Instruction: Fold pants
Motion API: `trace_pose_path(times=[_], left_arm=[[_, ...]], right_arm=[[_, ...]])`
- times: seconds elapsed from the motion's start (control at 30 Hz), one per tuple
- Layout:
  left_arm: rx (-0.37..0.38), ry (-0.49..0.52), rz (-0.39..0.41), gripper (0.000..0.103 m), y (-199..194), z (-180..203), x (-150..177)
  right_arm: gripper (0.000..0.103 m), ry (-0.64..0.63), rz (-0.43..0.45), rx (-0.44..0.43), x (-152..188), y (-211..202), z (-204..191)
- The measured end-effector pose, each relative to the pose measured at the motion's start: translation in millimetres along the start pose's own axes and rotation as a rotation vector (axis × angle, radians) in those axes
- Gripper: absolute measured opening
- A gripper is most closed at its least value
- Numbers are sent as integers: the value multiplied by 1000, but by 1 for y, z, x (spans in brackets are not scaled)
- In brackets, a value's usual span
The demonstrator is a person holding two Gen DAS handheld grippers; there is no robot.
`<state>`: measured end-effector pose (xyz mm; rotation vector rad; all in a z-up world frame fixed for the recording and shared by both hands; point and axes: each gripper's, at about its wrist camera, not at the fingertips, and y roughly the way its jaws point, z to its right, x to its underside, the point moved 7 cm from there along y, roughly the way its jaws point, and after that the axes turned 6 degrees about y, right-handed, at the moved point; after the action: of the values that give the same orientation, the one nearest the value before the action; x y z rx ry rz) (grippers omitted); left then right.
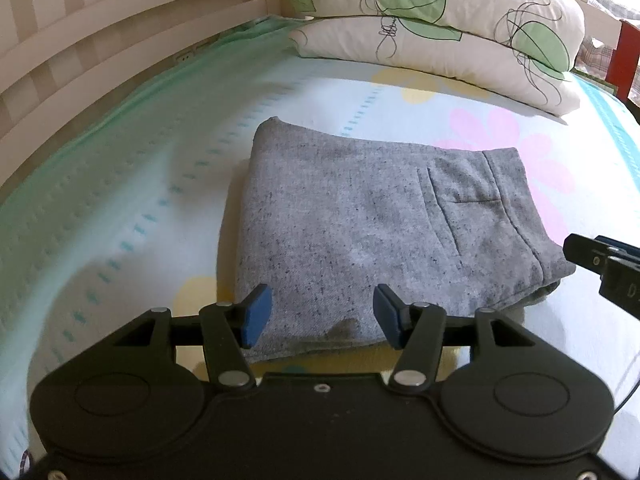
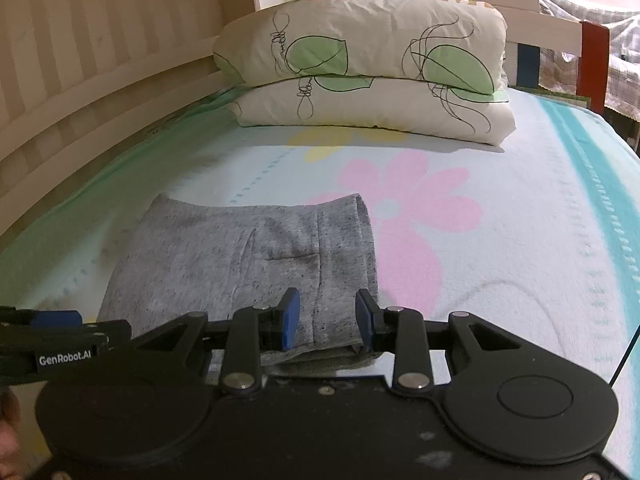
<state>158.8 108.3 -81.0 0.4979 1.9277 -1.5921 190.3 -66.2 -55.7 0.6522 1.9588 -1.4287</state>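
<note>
On the bed [image 1: 100, 216], the grey pants [image 1: 360, 232] lie folded into a flat rectangle on the flowered sheet, well short of two stacked pillows [image 1: 440, 28]. The left hand-held gripper [image 1: 320, 316] hangs over their near edge, pads apart and gripping nothing. The right hand-held gripper [image 2: 327, 318] stands likewise apart over the waistband corner.

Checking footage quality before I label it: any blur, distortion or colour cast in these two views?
Left wrist: fisheye bends the bed rail; the sheet at left smears, grey pants stay sharp. Right wrist: warm cast, the sheet's edges soft, dark corners.
</note>
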Motion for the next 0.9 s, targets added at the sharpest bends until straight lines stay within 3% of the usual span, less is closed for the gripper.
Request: trace_pose_path(times=[0.9], left_arm=[[8,12,-27,63,0,9,8]], right_arm=[[34,-24,-21,3,3,6,-2]])
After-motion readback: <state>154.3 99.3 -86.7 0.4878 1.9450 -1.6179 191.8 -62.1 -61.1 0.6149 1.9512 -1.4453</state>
